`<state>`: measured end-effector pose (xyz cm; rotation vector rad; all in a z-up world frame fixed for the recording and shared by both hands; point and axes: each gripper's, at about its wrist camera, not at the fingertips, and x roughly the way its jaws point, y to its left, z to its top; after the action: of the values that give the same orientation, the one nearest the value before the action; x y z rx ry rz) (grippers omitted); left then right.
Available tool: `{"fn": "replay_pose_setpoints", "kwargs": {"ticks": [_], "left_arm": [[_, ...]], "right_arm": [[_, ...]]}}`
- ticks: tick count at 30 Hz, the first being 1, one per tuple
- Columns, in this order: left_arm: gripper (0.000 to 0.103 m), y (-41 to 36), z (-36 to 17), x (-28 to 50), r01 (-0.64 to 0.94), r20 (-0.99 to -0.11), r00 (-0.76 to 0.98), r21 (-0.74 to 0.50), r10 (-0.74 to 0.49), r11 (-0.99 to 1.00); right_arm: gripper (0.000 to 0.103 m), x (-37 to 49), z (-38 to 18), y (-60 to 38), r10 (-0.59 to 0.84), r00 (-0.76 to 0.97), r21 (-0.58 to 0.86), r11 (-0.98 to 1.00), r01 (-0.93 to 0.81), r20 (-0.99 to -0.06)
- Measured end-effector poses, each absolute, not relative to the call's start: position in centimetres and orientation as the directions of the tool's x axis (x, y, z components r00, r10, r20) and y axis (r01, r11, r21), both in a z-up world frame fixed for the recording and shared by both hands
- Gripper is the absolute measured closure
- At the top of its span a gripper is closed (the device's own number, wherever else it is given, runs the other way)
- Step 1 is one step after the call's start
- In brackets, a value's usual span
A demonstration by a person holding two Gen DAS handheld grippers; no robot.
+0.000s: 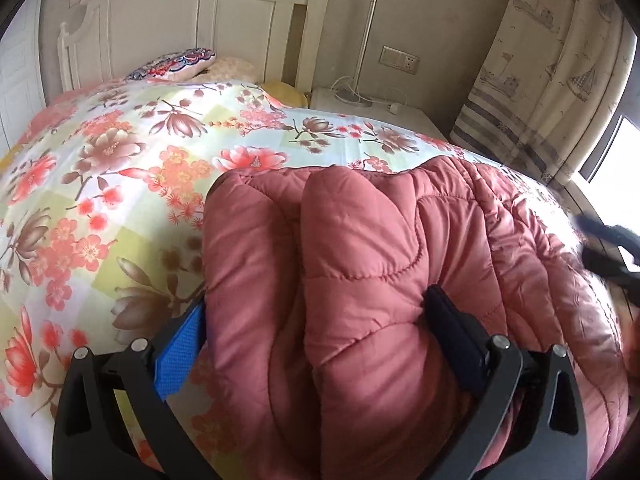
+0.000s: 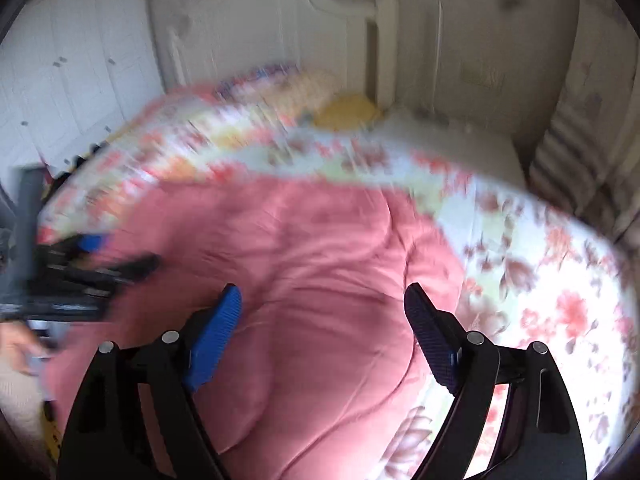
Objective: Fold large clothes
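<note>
- On the far left in my left wrist view lies the flowered bedspread [image 1: 100, 184], which covers the bed up to the white headboard [image 1: 168, 28].
- Next comes my left gripper [image 1: 316, 312]. Its jaws stand wide and a thick fold of the pink quilted coat [image 1: 360, 264] fills the gap between them; the blue pad [image 1: 180, 356] on one side and the dark pad [image 1: 456, 344] on the other both press into the padding, so I hold the coat here.
- The coat lies on the bed, at its near right part. In this view its long axis runs from my gripper away toward the headboard, and the far end is a rounded folded edge.
- At the right border I see my right gripper [image 1: 612, 252], blurred, beside the coat's edge.
- In my right wrist view, which is much blurred, my left gripper [image 2: 96, 272] appears at the left, upon the coat [image 2: 320, 260].
- My right gripper [image 2: 324, 304] is wide open above the coat, with nothing held between the pads.
- To the right of it the bedspread [image 2: 552, 280] is bare, and behind stands the striped curtain [image 2: 568, 160].
</note>
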<state>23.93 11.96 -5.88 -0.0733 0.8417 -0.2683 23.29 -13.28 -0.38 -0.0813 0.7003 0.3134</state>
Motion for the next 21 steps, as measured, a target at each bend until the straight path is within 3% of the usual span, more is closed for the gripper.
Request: {"fn": "replay_pose_setpoints", "kwargs": {"ticks": [2, 4, 8, 12, 21], "left_arm": [[0.002, 12.0, -5.9, 24.0, 0.204, -0.726, 0.634, -0.174, -0.266, 0.963], [0.002, 12.0, -6.0, 24.0, 0.204, -0.725, 0.631, -0.189, -0.276, 0.961], [0.002, 12.2, -6.3, 24.0, 0.204, -0.717, 0.632, -0.211, -0.293, 0.956], [0.002, 12.2, -6.6, 24.0, 0.201, -0.714, 0.637, -0.212, -0.292, 0.956], [0.002, 11.9, -5.9, 23.2, 0.194, -0.706, 0.657, -0.181, -0.265, 0.964]], "right_arm": [[0.021, 19.9, 1.8, -12.6, 0.347, 0.746, 0.042, 0.918, -0.395, -0.568], [0.020, 17.8, 2.1, -11.8, 0.372, 0.742, 0.010, 0.897, -0.442, -0.557], [0.017, 17.5, -3.9, -9.2, 0.243, 0.692, -0.138, 0.884, -0.446, -0.680], [0.016, 17.9, -5.5, -10.6, 0.314, 0.694, -0.035, 0.898, -0.438, -0.648], [0.017, 16.1, -2.5, -10.7, 0.300, 0.711, -0.050, 0.903, -0.426, -0.636]]}}
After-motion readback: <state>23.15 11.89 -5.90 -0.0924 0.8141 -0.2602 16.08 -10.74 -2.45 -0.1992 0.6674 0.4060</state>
